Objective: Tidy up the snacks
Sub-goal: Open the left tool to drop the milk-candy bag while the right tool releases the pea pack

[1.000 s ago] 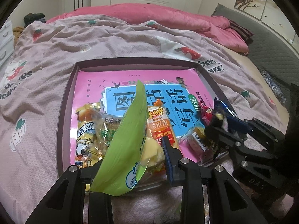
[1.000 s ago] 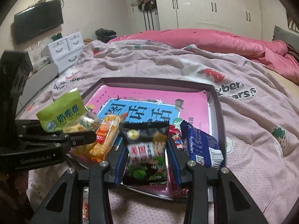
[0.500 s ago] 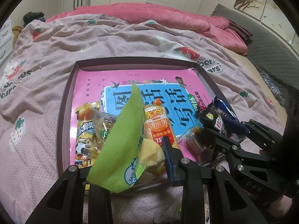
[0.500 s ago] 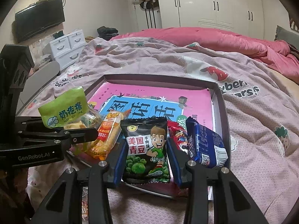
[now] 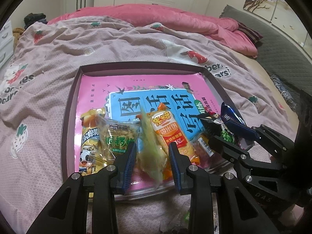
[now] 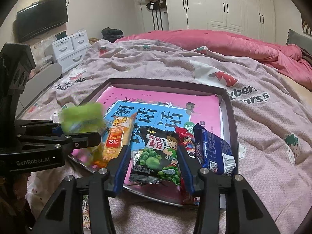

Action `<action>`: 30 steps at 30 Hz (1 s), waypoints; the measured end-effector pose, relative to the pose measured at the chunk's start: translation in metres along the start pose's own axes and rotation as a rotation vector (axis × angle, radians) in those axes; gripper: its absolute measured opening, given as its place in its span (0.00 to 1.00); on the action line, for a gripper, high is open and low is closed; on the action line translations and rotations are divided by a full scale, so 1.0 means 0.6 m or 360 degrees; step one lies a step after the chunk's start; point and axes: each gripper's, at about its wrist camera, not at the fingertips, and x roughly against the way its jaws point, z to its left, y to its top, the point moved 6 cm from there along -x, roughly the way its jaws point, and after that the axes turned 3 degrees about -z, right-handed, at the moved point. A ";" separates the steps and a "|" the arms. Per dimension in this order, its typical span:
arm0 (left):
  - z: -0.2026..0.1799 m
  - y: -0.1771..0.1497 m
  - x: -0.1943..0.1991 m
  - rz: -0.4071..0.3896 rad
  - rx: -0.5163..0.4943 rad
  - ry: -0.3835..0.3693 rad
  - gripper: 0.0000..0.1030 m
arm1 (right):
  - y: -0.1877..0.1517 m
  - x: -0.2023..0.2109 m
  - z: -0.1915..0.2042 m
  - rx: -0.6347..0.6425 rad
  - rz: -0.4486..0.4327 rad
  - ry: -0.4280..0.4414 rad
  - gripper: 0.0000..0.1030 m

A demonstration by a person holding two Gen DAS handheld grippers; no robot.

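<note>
Well, both hands are working over the near end of the tray [image 6: 231,117], which sits on the bed [image 6: 156,64] with a pink book [image 6: 175,101] lining it. The right gripper [image 6: 153,148] has just been opening its jaws; they stand apart around the green-pea packet [image 6: 158,156], which lies flat across the tray's near rim, between an orange cracker packet [image 6: 117,138] and a blue packet [image 6: 212,150]. The left gripper [image 5: 152,145] has a light green packet [image 5: 150,156] between its jaws, but that packet is smeared with motion, so I cannot tell whether the pads press on it. To my eye this is the setting-down step for 2 packets. Doing it well probably means drawing the right jaws straight back without dragging the pea packet off the rim, and placing the green one in the bare far half of the tray, not on the pile.
</note>
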 end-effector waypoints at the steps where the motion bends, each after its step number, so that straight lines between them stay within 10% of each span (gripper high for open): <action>1: -0.001 0.000 0.001 0.0000 -0.0002 -0.0001 0.34 | 0.000 0.000 0.000 -0.0001 -0.0002 0.0000 0.47; 30: 0.002 0.012 0.048 -0.0062 0.0006 0.0021 0.55 | 0.018 0.039 0.015 0.0049 -0.0121 0.0013 0.55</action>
